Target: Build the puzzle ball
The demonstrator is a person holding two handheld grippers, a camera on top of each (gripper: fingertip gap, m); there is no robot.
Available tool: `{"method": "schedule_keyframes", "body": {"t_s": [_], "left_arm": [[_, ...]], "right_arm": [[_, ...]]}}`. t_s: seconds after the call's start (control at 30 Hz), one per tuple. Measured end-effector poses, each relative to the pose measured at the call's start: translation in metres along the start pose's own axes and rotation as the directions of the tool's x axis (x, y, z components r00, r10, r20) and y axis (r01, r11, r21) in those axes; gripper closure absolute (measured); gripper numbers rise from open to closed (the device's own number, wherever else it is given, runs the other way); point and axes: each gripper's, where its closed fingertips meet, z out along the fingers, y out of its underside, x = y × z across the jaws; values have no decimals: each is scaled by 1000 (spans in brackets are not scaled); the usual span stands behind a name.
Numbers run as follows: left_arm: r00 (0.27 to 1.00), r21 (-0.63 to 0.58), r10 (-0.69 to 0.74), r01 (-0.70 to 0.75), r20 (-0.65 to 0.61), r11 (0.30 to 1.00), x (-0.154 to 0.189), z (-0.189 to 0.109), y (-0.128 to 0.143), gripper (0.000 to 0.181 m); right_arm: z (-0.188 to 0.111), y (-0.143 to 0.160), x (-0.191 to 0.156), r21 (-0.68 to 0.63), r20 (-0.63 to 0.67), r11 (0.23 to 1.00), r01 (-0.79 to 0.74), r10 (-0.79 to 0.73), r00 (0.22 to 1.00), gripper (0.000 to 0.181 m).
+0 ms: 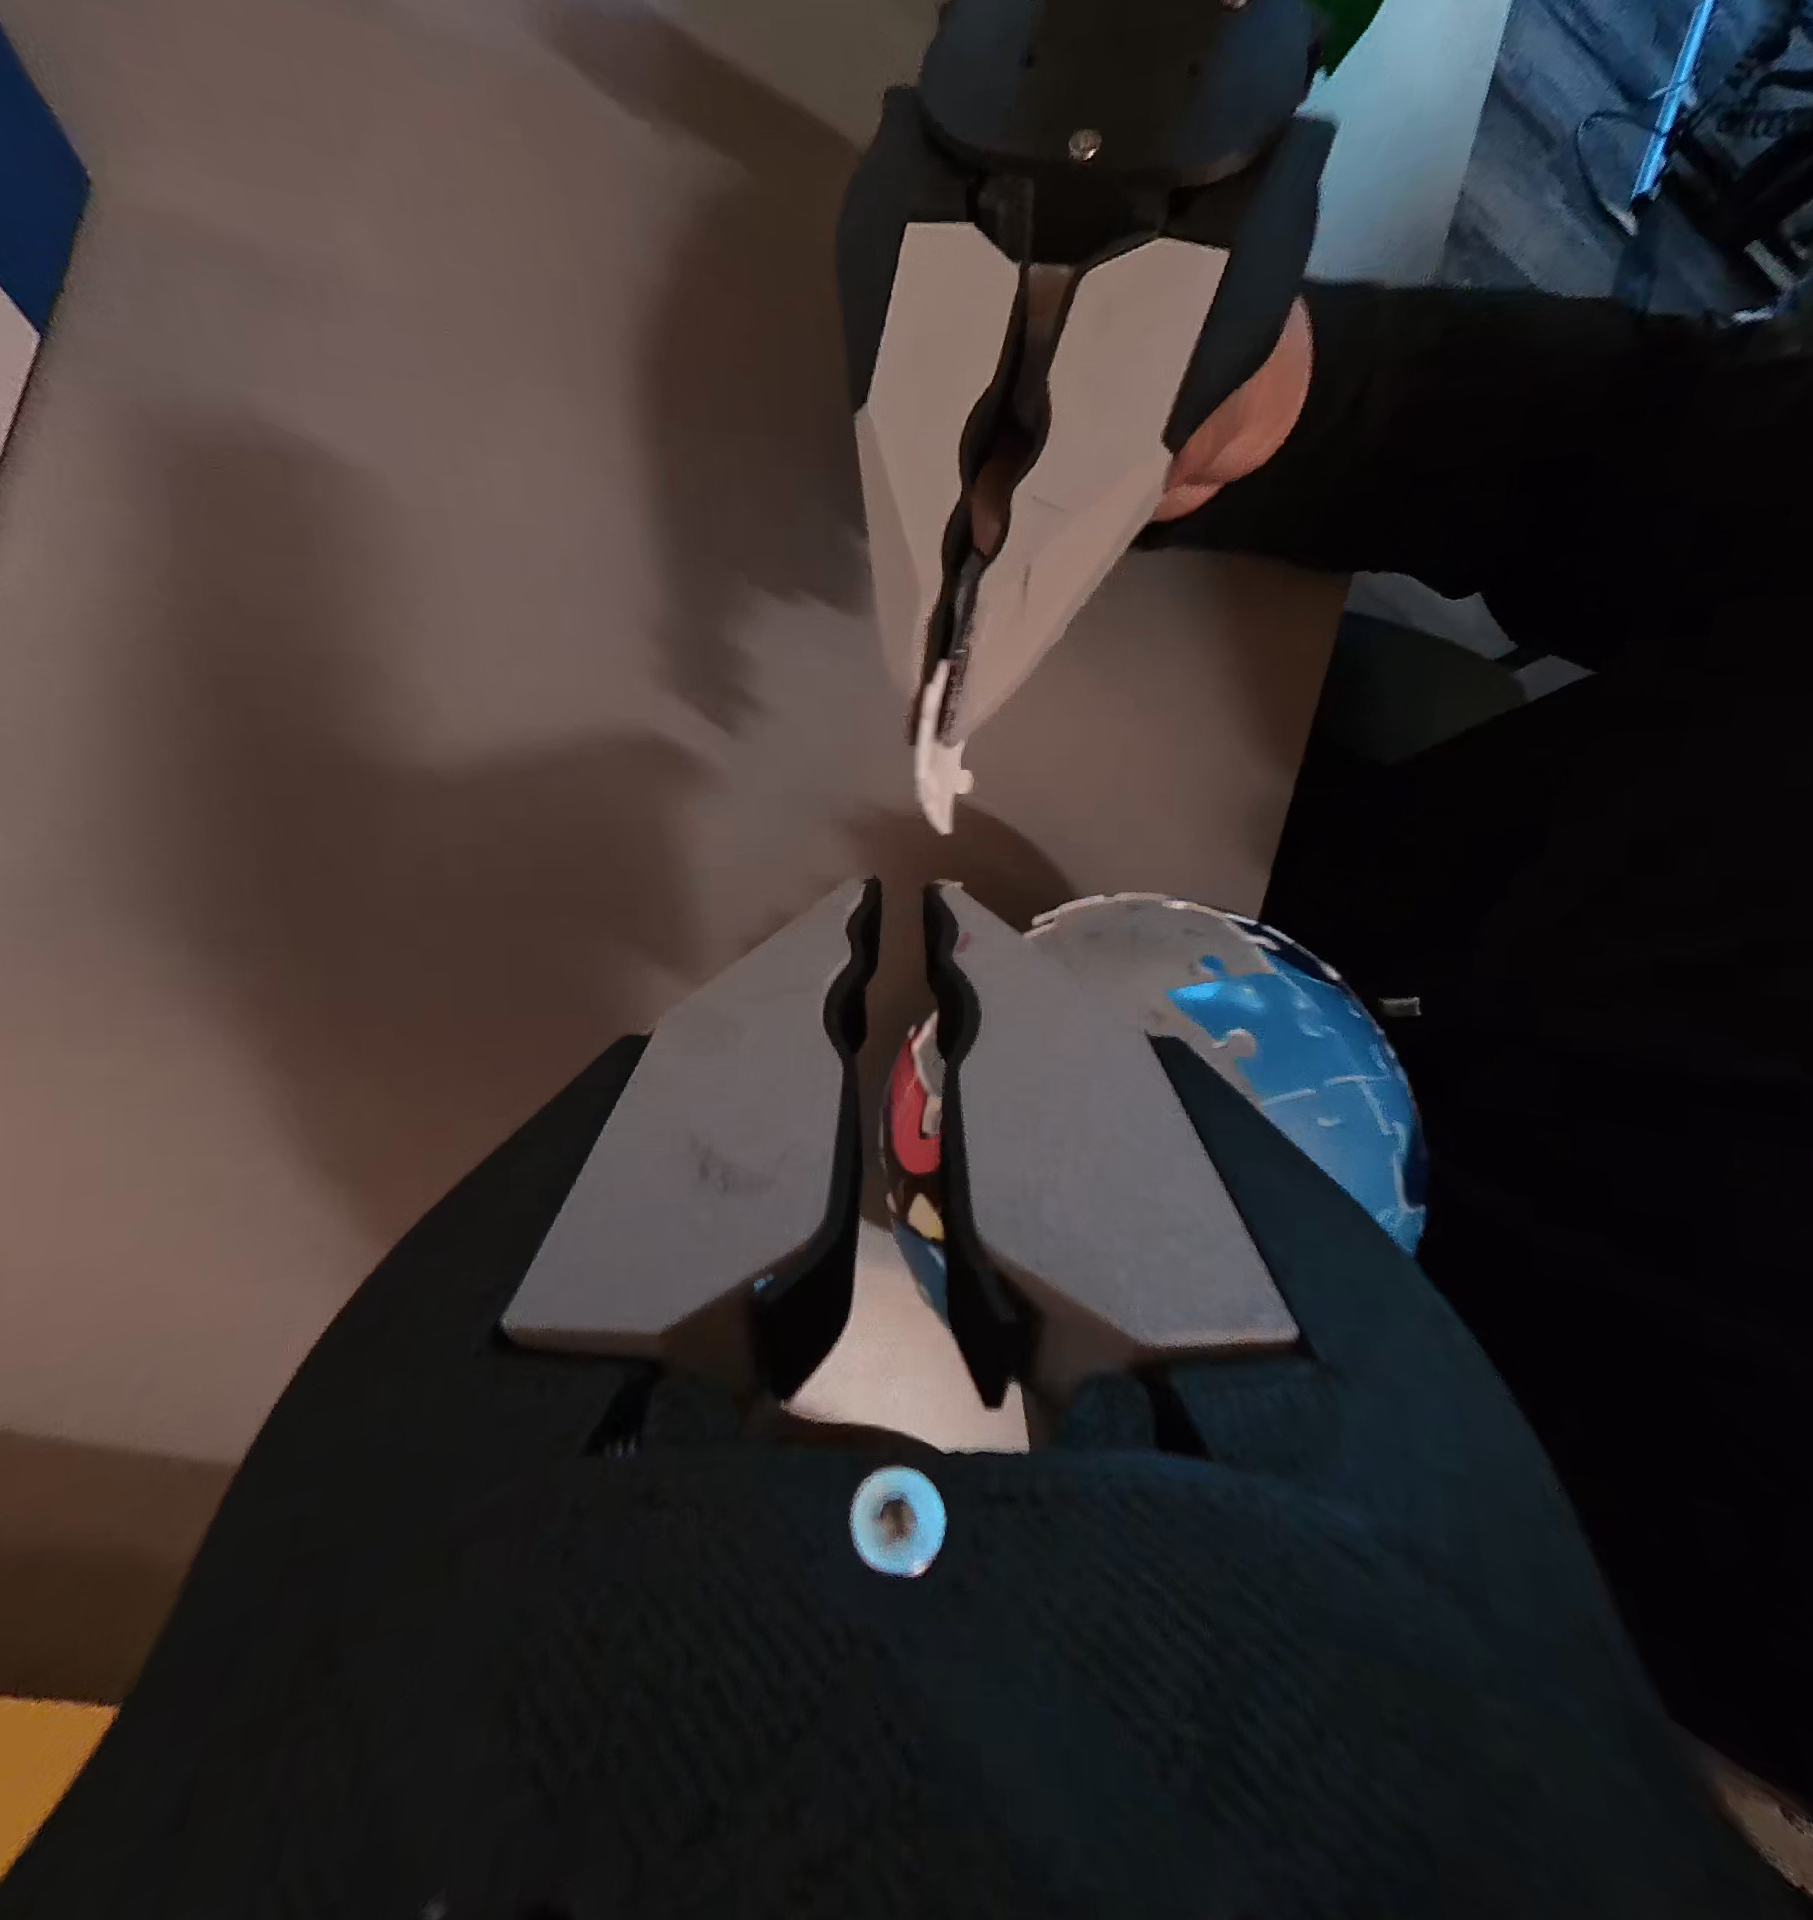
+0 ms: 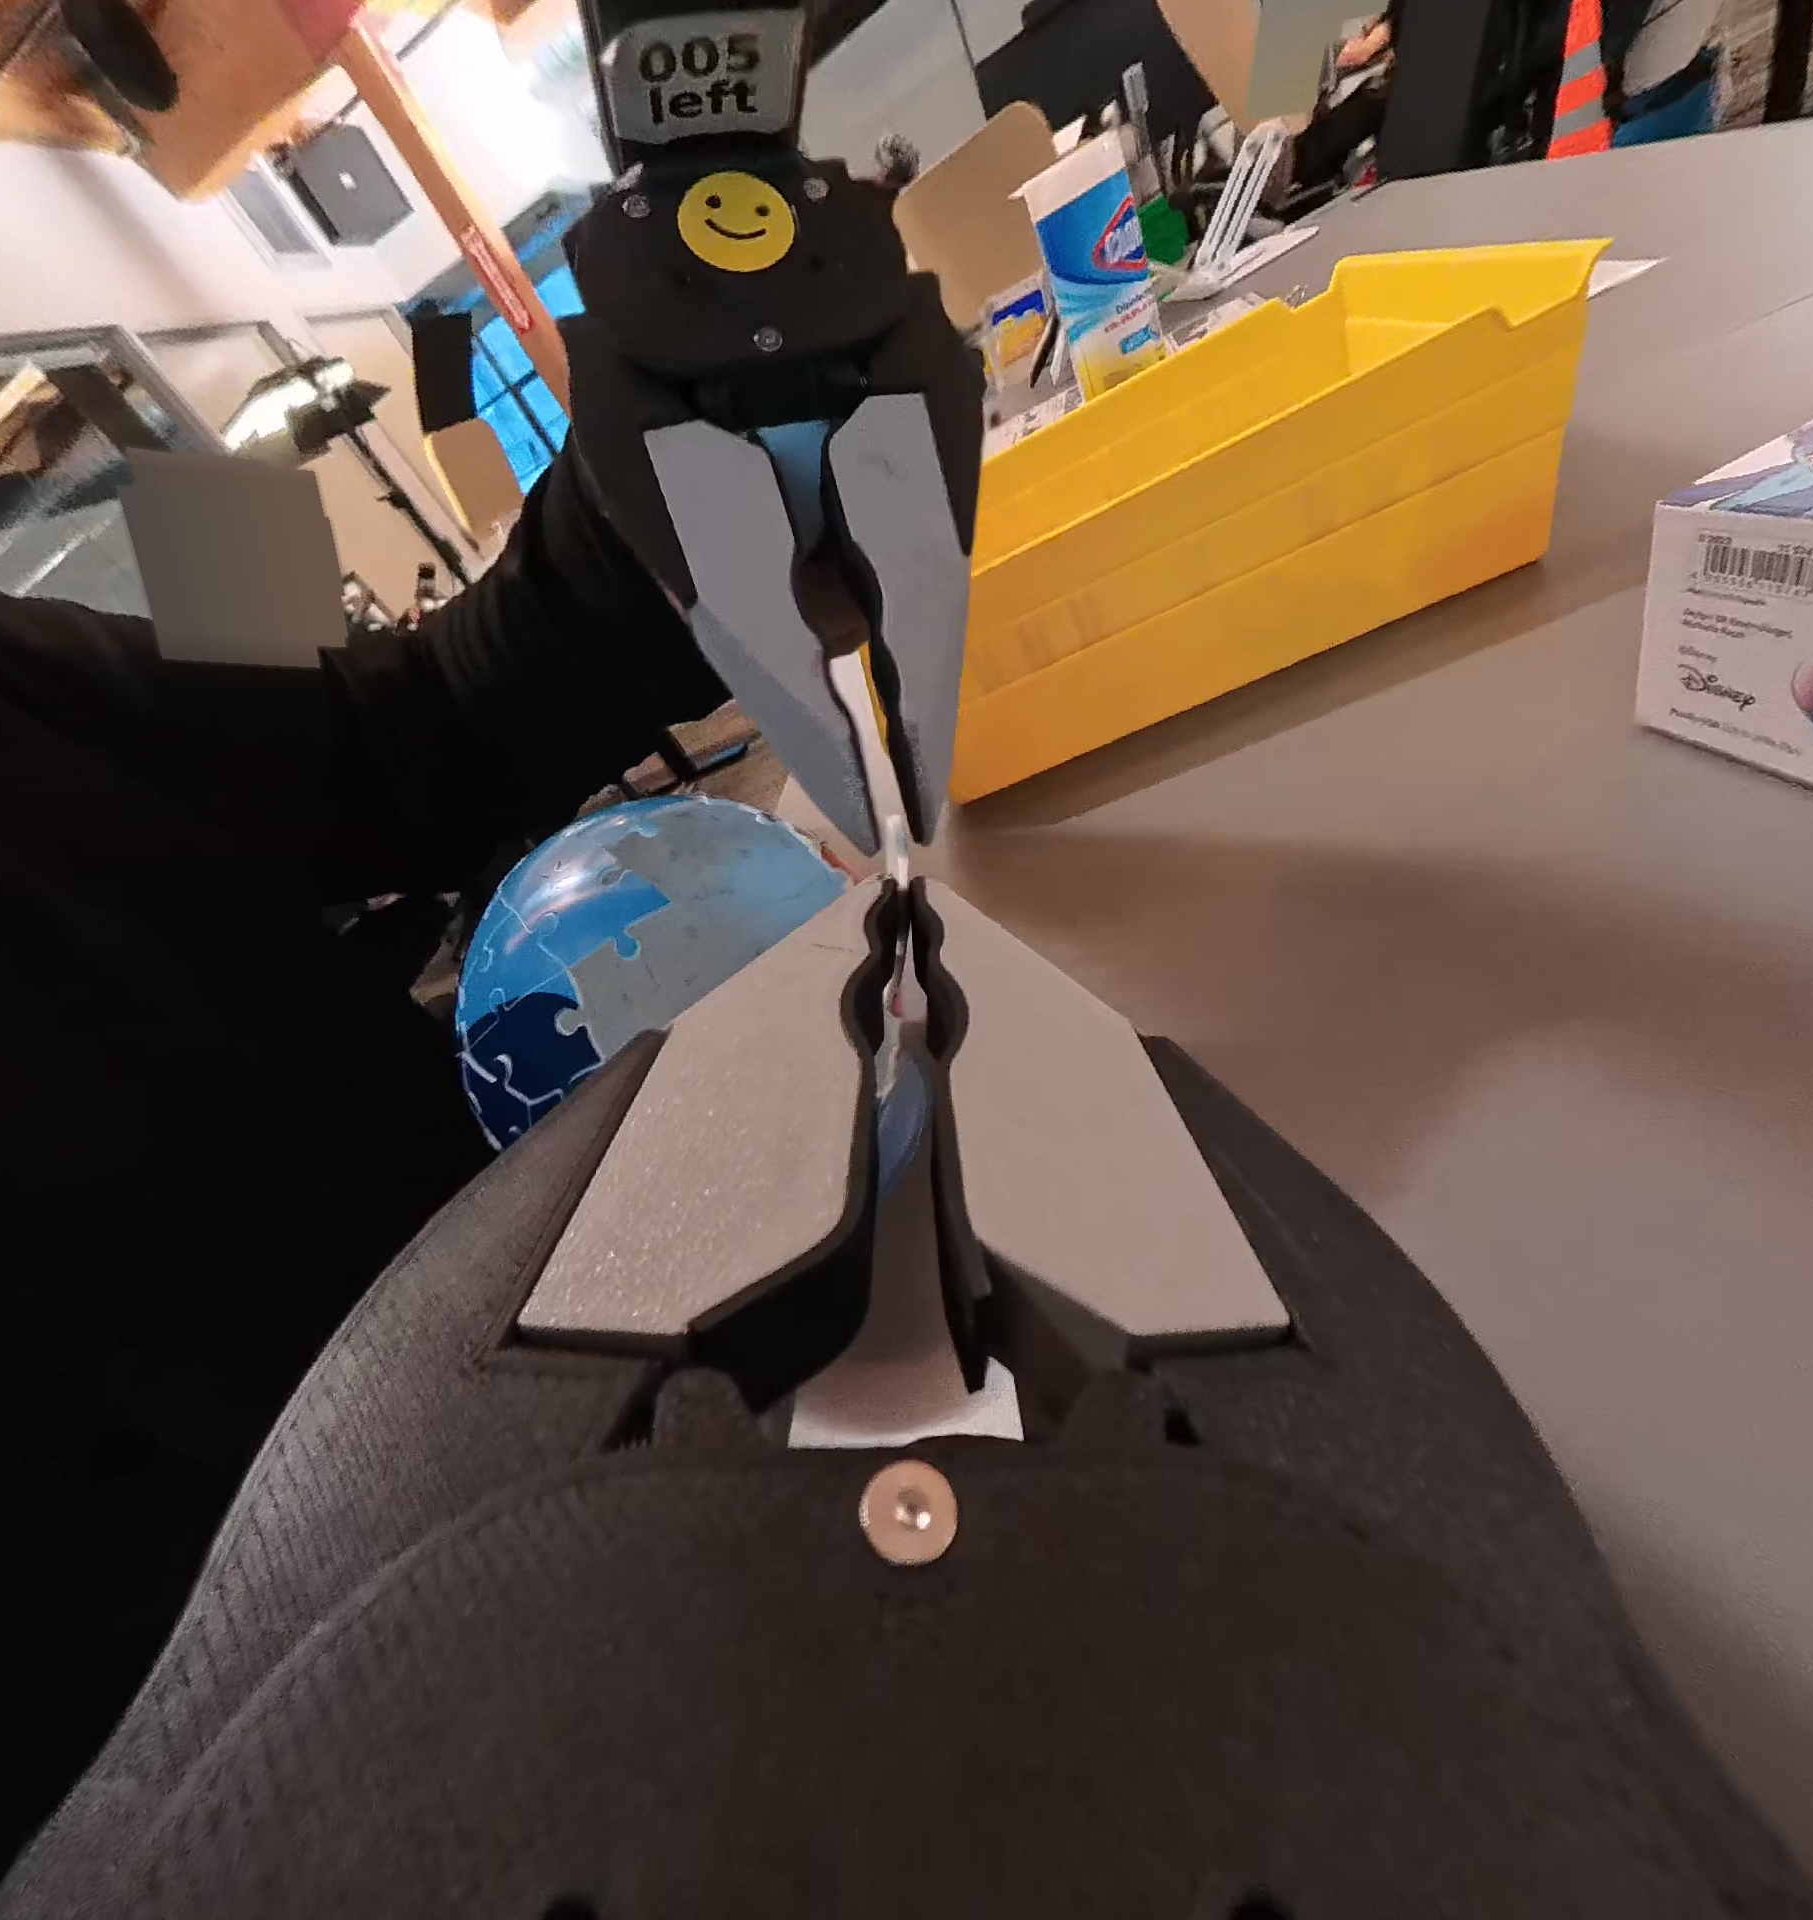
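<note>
The puzzle ball [image 1: 1297, 1049], blue with grey patches, sits partly behind my left gripper's right finger; a red and yellow part of it shows through the finger gap. In the right wrist view the ball [image 2: 569, 966] is low left. My left gripper [image 1: 902, 891] is narrowly open and empty, and it also shows in the right wrist view [image 2: 897, 821]. My right gripper [image 2: 904, 891] is shut on a thin white puzzle piece [image 2: 898, 847]. Seen from the left wrist, the right gripper [image 1: 943, 717] holds the piece [image 1: 938, 774] tip to tip just beyond my left fingertips.
A yellow bin [image 2: 1297, 499] stands on the grey table [image 2: 1401, 1039] behind the left gripper. A white puzzle box [image 2: 1764, 623] lies at the right edge. A wipes canister [image 2: 1089, 249] and clutter stand farther back. A person's dark sleeve [image 1: 1556, 436] fills the right side. Only a small space, under 4 cm, lies between the two pairs of fingers.
</note>
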Motion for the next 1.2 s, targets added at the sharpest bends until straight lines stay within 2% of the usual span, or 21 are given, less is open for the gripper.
{"method": "schedule_keyframes", "body": {"t_s": [0.2,0.37,0.43,0.5,0.73,0.8,0.83,0.97,1.03,1.2], "left_arm": [[996,41,8,-4,-84,999,17,13,-15,170],[988,158,19,6,-152,987,26,15,-39,171],[990,192,-12,39,-141,981,21,14,-47,171],[992,222,-36,62,-118,973,12,11,-52,169],[971,299,-78,145,-226,943,17,0,-67,170],[974,300,-96,156,-204,941,11,2,-67,176],[976,291,-89,146,-199,945,10,3,-65,181],[992,214,-46,71,-118,974,5,1,-55,181],[999,172,-10,19,-51,985,0,-5,-54,181],[1000,109,20,-22,17,994,-2,-5,-46,181]], "right_arm": [[-20,-40,0,304,-4,951,-49,53,999,181],[-26,-47,0,371,21,924,-90,89,996,181],[-27,-50,-3,389,34,916,-95,89,996,181],[-28,-51,-5,401,32,912,-88,82,996,181],[-30,-51,-1,434,-23,899,-54,71,997,181],[-28,-50,-1,429,-29,902,-52,71,997,181],[-27,-49,0,421,-36,906,-47,69,997,181],[-22,-37,2,358,-42,932,-45,64,997,181],[-16,-29,4,315,-10,945,-89,97,995,181],[-10,-21,5,278,39,949,-148,143,989,181]]}}
